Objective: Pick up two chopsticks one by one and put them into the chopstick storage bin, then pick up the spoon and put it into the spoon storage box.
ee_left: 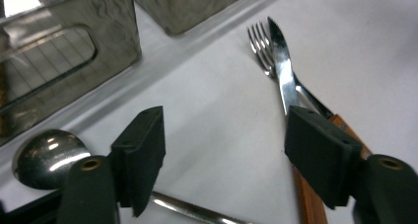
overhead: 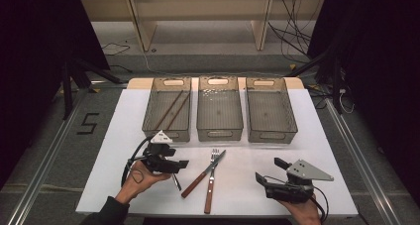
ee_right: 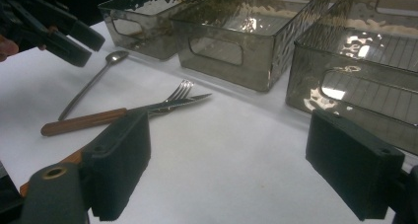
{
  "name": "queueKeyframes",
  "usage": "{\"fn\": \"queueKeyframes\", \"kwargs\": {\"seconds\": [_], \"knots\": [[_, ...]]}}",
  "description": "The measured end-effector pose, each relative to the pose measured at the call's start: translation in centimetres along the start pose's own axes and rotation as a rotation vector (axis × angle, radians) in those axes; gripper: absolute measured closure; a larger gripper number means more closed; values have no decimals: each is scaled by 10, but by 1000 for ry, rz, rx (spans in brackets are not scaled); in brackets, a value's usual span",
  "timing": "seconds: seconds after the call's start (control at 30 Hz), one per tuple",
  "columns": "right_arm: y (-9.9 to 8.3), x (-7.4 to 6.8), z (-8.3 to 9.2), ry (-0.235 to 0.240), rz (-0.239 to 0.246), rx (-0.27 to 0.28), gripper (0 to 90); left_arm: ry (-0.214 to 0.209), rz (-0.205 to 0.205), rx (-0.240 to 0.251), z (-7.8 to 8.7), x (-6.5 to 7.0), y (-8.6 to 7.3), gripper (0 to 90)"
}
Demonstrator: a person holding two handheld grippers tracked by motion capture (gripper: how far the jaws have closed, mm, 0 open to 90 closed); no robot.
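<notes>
Hovering just left of the crossed knife (overhead: 203, 171) and fork (overhead: 211, 180), the left tongs (overhead: 181, 164) gape empty above the spoon (ee_left: 47, 157), ready to grab; right tongs (overhead: 270, 173) wait open, empty.

spoon (ee_left: 47, 157): polished metal, laid flat on the table (overhead: 257, 190), bowl toward the trays, thin handle running back.
knife (overhead: 203, 174): wooden handle, steel blade, crossed over the fork.
fork (overhead: 211, 180): wooden handle, tines toward the trays.
</notes>
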State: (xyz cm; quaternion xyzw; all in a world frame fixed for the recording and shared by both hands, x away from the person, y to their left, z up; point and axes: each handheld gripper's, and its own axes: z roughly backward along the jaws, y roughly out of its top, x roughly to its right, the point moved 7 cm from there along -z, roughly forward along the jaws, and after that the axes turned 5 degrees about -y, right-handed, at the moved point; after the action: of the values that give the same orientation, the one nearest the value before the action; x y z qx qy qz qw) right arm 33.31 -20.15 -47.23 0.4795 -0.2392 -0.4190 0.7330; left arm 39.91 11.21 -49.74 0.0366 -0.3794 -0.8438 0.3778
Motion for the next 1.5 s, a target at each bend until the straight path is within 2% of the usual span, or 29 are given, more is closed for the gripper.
{"fn": "queueKeyframes", "kwargs": {"seconds": [0.27, 0.9, 1.2, 1.27, 1.37, 1.5], "knots": [[0, -1, 0, -1, 5, -2, 179, 7, -27, -68, -6, 3, -10, 541], [-1, 1, -1, -3, 0, -6, 179, -23, -36, -131, -14, 9, -17, 885], [0, 0, -1, 2, 5, -5, 179, -16, -43, -155, -16, 10, -20, 890], [-1, 0, -1, 2, 5, -5, 179, -15, -52, -175, -17, 9, -21, 890], [0, 1, 0, 0, 4, -1, 179, 18, -62, -215, -19, 6, -27, 890], [0, 0, 0, 1, 4, -2, 179, 8, -59, -238, -20, 4, -32, 891]]}}
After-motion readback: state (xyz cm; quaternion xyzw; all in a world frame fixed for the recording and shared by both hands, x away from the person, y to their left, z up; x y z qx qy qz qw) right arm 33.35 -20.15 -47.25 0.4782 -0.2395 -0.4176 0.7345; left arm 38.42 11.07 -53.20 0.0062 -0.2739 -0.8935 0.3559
